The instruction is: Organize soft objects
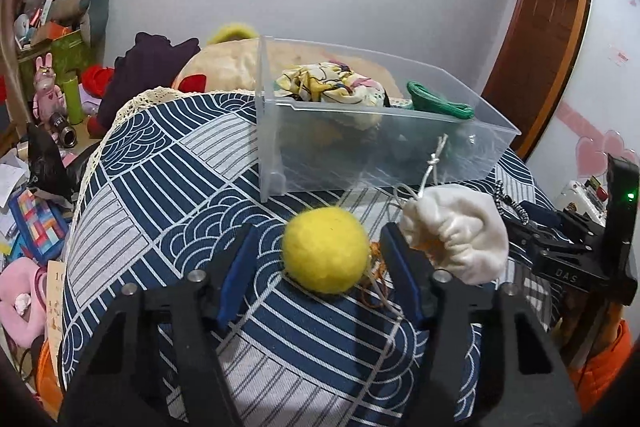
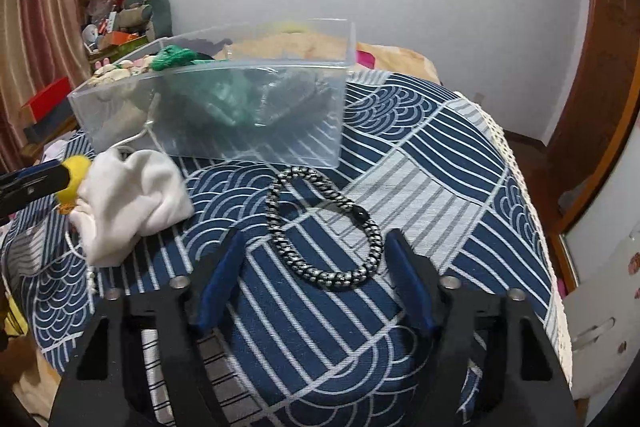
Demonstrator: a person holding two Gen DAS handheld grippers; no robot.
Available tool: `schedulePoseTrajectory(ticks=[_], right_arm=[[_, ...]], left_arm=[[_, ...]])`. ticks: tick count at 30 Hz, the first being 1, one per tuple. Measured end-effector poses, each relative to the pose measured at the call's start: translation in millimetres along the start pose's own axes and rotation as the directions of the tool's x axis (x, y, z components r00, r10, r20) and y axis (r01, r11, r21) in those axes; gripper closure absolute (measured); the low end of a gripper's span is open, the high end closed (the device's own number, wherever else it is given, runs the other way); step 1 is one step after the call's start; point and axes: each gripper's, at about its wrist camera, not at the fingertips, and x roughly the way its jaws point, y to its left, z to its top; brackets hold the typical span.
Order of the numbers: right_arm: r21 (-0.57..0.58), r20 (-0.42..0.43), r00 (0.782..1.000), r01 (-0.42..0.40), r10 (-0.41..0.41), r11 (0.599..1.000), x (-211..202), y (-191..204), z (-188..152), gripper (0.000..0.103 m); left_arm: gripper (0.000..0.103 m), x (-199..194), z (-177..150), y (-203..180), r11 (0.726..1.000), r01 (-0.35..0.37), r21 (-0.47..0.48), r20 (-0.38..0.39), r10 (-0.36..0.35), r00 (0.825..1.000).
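A yellow felt ball (image 1: 325,250) lies on the blue patterned tablecloth (image 1: 168,187) between the fingers of my open left gripper (image 1: 320,239); the fingers do not touch it. A white drawstring pouch (image 1: 456,233) lies just right of it, against the right finger. The clear plastic bin (image 1: 360,147) behind holds a patterned cloth (image 1: 332,87) and green cord (image 1: 440,101). In the right wrist view, a black-and-white braided bracelet (image 2: 320,223) lies between the fingers of my open right gripper (image 2: 312,239). The pouch (image 2: 128,199), ball (image 2: 74,173) and bin (image 2: 208,115) show to the left.
The round table's lace-edged rim (image 2: 520,163) drops off at right. Cluttered shelves and toys (image 1: 52,67) stand at left. A beige cushion (image 1: 224,63) sits behind the bin. The right gripper body (image 1: 580,247) shows at the left view's right edge.
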Motion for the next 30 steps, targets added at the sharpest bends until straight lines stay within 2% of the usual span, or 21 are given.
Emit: schedulePoseTrajectory(ticks=[3,5,8,15,23,30], right_arm=[[-0.006,0.007,1.0,-0.018,0.018,1.0,-2,2,-1,0.057],[-0.005,0.011,1.0,-0.027,0.027,1.0,-2,0,-1,0.071],[-0.001,0.013,0.999,-0.034,0.034,0.999,-2,-3,-1,0.081],[0.011,0.032,0.997,-0.066,0.065,0.998,-5,-4,1,0.086],[0.009,0.099,0.993,-0.069,0.067,0.998,-25,-4,9,0.087],[-0.006,0.175,0.982,-0.066,0.066,0.998,-42,0,33,0.087]], left_arm=[[0.05,5,-1,-3,1.0,0.002,0.018,-0.013,-0.002,1.0],[0.059,10,-2,-5,0.999,0.004,0.041,-0.029,-0.003,1.0],[0.06,10,-3,-9,0.998,-0.005,0.055,-0.02,0.006,1.0],[0.061,-2,2,-10,0.998,-0.008,0.069,0.012,0.008,1.0],[0.061,-30,25,-18,0.996,-0.009,0.089,0.118,-0.002,0.993],[0.061,-43,50,-28,0.992,-0.016,0.124,0.192,-0.008,0.981]])
